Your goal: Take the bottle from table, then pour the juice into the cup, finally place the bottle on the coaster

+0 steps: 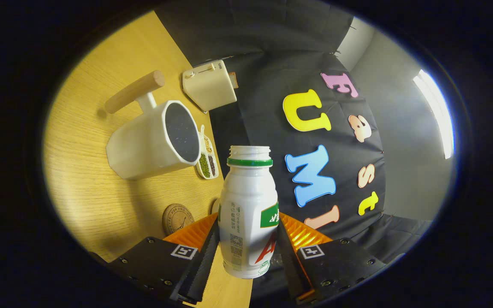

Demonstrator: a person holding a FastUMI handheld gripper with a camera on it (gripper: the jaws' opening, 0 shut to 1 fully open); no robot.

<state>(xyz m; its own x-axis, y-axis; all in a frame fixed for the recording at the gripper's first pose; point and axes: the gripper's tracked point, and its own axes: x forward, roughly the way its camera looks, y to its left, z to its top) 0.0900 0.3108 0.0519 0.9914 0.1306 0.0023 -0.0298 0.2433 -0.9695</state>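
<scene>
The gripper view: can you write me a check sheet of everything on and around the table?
Surface: light wooden table, tilted in view.
Job's things: white plastic bottle with green neck ring, cap off, held between the fingers; white cup with wooden handle beyond it; round cork coaster beside the fingers, bare.
Clutter: cream toaster at the table's far end; small dish of seeds behind the cup.
Grippers: tongs shut on the bottle.
Cables: nothing seen.
Surroundings: black cloth wall, grey wall with a bright light strip.
</scene>
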